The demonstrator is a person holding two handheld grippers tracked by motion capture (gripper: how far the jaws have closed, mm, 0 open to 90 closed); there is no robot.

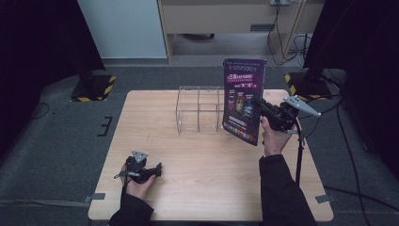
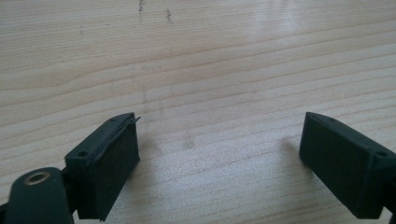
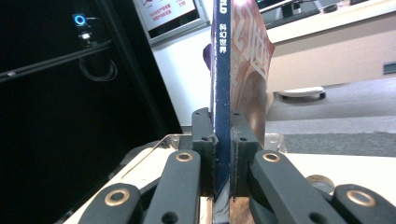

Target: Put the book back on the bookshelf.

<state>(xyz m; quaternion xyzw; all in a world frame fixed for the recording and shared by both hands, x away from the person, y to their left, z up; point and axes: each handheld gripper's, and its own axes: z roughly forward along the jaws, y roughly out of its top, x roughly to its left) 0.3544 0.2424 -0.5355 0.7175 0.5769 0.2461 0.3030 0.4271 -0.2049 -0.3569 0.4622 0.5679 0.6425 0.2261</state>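
Note:
A magazine (image 1: pixel 244 99) with a dark purple cover is held upright above the table's right side, next to a clear acrylic rack (image 1: pixel 200 108). My right gripper (image 1: pixel 261 105) is shut on its spine edge; in the right gripper view the blue spine (image 3: pixel 221 93) stands clamped between the two black jaws (image 3: pixel 222 154). My left gripper (image 1: pixel 157 168) rests low at the table's front left, held by a hand. Its jaws are wide apart over bare wood (image 2: pixel 219 144), with nothing between them.
The wooden table (image 1: pixel 188 155) has the clear rack with several slots at its back middle. Black stands with yellow-striped bases (image 1: pixel 94 87) sit on the floor behind the table's left and right corners. Cables trail on the right floor.

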